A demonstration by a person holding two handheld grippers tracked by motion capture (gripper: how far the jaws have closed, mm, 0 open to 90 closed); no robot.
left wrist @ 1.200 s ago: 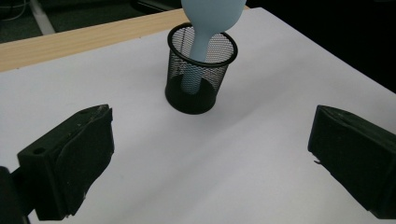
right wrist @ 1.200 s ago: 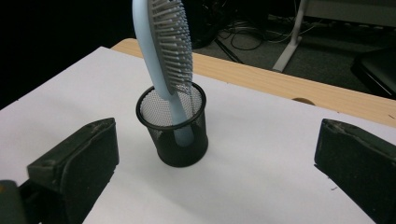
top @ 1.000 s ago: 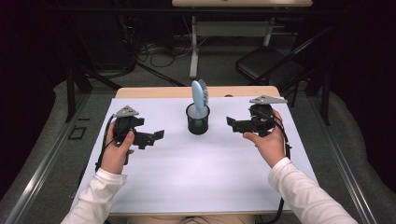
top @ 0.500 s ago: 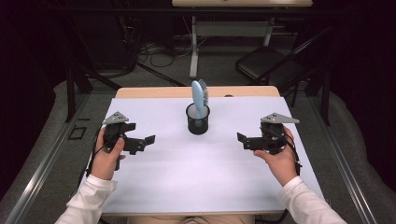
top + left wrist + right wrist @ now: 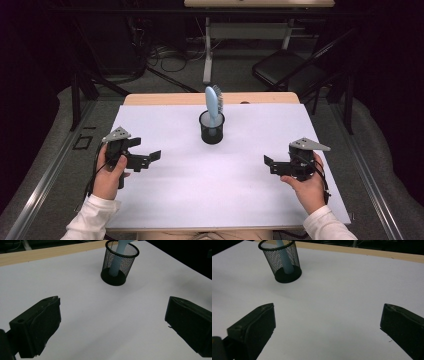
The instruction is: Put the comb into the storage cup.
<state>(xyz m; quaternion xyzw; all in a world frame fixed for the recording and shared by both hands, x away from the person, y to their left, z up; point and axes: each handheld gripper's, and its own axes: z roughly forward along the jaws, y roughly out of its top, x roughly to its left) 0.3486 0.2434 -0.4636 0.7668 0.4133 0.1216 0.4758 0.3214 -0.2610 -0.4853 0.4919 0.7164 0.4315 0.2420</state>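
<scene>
Mesh cup (image 5: 212, 129), black and round, stands near the far middle of the white table (image 5: 210, 195). One light blue hairbrush (image 5: 214, 106) stands in it, handle down, bristle head sticking out above the rim. Left gripper (image 5: 152, 156) and right gripper (image 5: 269, 162) sit well apart from the cup, both with jaws wide and holding nothing.

table (image 5: 165, 200) white-topped, wood edge along far side | folding chair (image 5: 290, 72) stood on floor beyond far right corner | cables (image 5: 165, 55) lay tangled on floor behind | second table's legs (image 5: 207, 50) stood farther back
</scene>
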